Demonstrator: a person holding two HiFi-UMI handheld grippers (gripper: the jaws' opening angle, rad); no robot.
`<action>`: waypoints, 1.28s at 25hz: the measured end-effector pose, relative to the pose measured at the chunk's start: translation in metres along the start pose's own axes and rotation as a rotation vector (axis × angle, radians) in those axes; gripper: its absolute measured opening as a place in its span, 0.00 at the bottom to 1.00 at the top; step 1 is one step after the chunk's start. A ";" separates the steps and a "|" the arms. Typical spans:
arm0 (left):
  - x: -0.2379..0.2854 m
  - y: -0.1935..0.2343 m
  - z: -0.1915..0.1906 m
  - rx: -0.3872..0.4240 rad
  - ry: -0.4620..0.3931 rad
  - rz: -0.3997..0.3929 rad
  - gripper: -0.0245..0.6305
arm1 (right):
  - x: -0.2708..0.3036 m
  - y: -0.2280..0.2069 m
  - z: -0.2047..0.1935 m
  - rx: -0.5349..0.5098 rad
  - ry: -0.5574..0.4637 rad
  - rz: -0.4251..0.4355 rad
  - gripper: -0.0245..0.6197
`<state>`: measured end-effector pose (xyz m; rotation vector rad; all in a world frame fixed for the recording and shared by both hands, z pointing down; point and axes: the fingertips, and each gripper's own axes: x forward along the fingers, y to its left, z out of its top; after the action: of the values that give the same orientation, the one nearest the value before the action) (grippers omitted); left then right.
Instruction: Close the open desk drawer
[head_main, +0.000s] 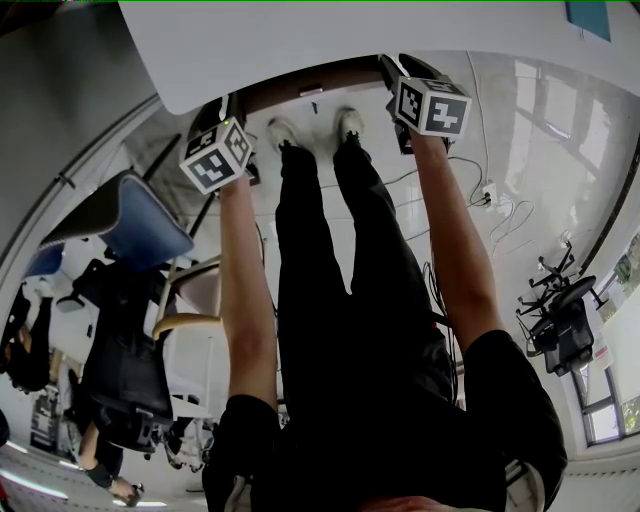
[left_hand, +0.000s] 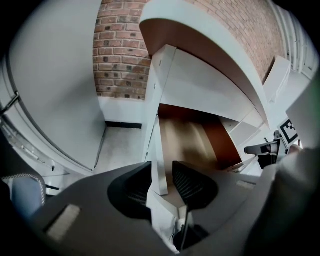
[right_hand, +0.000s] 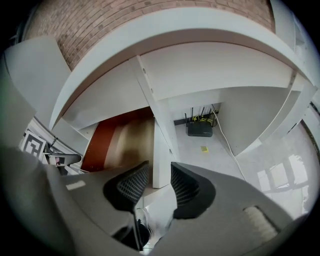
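While the left claw (left_hand: 161, 179) and right claw (right_hand: 157, 177) are gaping astride the drawer's (left_hand: 185, 136) walls, gripping nothing, an inward shove is seemingly coming next.

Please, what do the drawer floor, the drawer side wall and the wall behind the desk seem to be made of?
Drawer floor: likely wood-look laminate, brown with a soft sheen.
Drawer side wall: probably white-coated board, smooth, matte.
Back wall: brick, red-brown blocks with pale mortar lines.
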<state>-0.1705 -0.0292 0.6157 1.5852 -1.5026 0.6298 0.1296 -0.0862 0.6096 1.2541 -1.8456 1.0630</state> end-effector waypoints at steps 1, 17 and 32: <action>-0.005 0.000 0.000 -0.003 -0.008 0.004 0.27 | -0.004 0.002 0.001 -0.004 -0.013 0.007 0.26; -0.070 -0.009 0.017 -0.007 -0.168 0.034 0.26 | -0.077 0.029 0.002 -0.117 -0.241 0.009 0.26; -0.140 -0.072 0.039 0.089 -0.403 -0.233 0.06 | -0.091 0.077 -0.028 -0.081 -0.317 0.116 0.04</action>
<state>-0.1297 0.0093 0.4639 2.0084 -1.5549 0.2560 0.0885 -0.0081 0.5246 1.3414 -2.2003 0.8763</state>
